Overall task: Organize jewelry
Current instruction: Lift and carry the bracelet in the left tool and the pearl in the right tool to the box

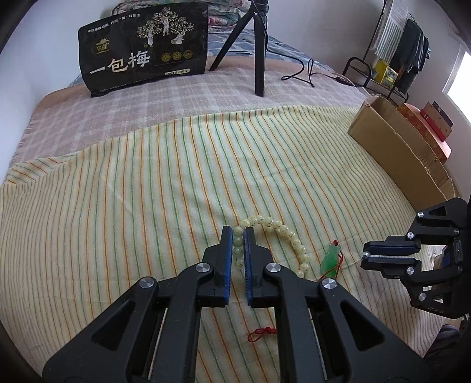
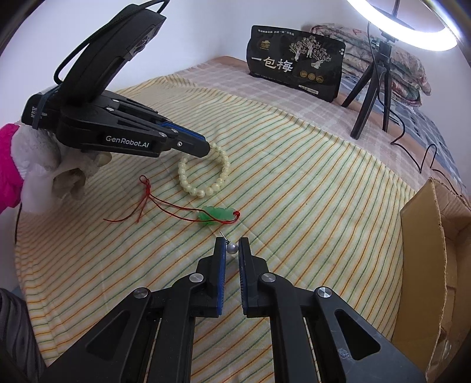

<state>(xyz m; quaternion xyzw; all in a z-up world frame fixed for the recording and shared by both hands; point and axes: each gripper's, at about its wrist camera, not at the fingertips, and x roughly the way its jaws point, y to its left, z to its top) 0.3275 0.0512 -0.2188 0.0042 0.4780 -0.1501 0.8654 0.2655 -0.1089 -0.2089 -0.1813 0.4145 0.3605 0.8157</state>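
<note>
A cream bead bracelet [image 1: 290,237] lies on the striped cloth; it also shows in the right wrist view [image 2: 206,173]. My left gripper [image 1: 239,232] is narrowed around the bracelet's left side, beads between its blue pads; it shows as well in the right wrist view [image 2: 206,150]. A green jade pendant [image 1: 331,259] on a red cord lies to the right, also in the right wrist view [image 2: 216,215]. My right gripper [image 2: 232,243] holds a small grey pearl earring [image 2: 232,249] between its tips; it shows in the left wrist view [image 1: 365,255].
A cardboard box [image 1: 394,144] stands at the right edge of the bed, also in the right wrist view [image 2: 426,265]. A black snack bag [image 1: 144,47], a tripod [image 1: 256,44] and a cable lie at the back. A ring light [image 2: 412,26] glows overhead.
</note>
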